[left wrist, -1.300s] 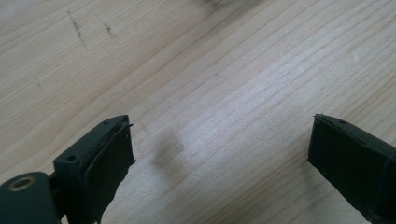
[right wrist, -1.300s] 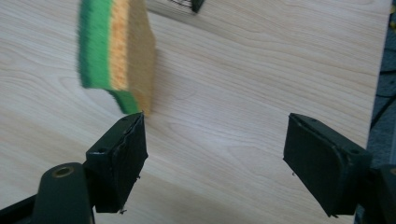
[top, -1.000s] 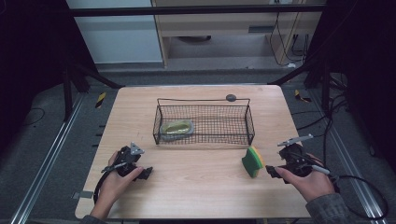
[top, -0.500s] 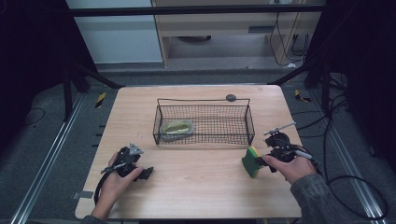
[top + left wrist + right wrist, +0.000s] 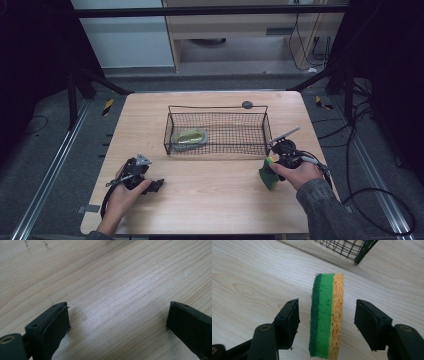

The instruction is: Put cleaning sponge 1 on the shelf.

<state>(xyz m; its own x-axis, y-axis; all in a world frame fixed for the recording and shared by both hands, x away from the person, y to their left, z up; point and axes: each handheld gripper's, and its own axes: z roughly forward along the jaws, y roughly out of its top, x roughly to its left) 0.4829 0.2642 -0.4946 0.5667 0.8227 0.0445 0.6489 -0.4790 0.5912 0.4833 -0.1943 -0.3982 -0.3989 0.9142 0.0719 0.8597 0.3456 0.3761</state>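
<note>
Pale wood table (image 5: pixel 210 200), grey floor (image 5: pixel 45 145), dark surrounds.

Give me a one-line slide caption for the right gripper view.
Right gripper closing around an upright sponge, pads not yet touching, wire basket beyond.

1. Sponge (image 5: pixel 326 315): three layers, with a dark green scouring pad, a bright green middle and a yellow-orange porous foam.
2. Pose: stands on its narrow edge on the wooden table (image 5: pixel 215 200), layers running vertically. In the right gripper view the scouring side faces left and the foam side right.
3. Place: near the table's right edge (image 5: pixel 268 174), just in front of the right front corner of the wire basket (image 5: pixel 218 131) and apart from it.
4. State: looks dry and undeformed, foam pores open; nothing is pressing on either face.
</note>
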